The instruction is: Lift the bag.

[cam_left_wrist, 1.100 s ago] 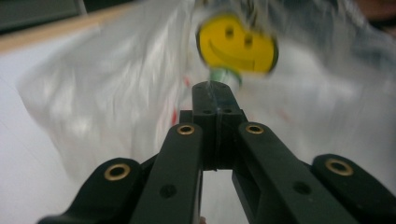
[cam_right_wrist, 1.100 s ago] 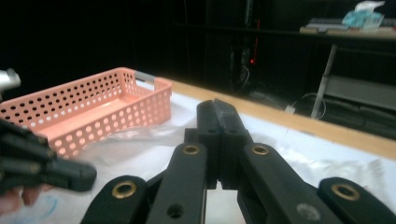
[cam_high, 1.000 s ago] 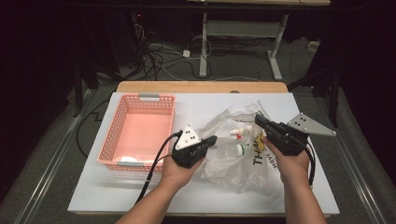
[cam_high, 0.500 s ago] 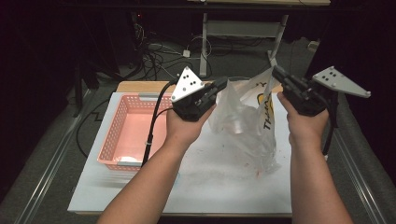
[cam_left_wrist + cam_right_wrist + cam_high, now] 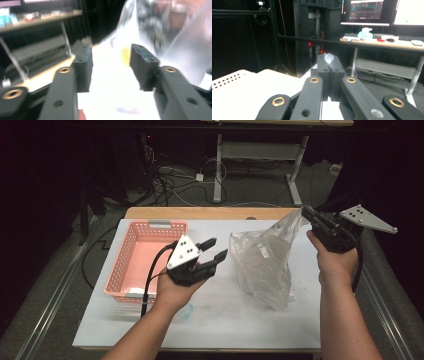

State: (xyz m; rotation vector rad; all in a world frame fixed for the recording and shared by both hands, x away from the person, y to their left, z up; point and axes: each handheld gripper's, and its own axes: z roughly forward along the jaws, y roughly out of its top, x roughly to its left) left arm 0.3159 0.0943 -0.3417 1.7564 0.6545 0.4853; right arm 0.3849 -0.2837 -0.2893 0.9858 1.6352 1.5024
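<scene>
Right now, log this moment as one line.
right gripper: shut on plastic bag, lifting corner | left gripper: open, just released | basket: on table

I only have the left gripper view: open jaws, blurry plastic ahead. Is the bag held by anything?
Observer: Yes. In the high view the right gripper pinches the clear plastic bag by its top corner; the bag hangs from there with its bottom on the white table.
Operator: Right jaws fully shut?
Observer: Shut on it. The right gripper view shows a tuft of plastic poking out above the closed pads.
Operator: And my left gripper?
Observer: The left gripper has just been opening; nothing is between its jaws. It sits left of the bag, apart from it.
Operator: Anything else on the table?
Observer: A pink basket at the left side, behind the left hand.
</scene>
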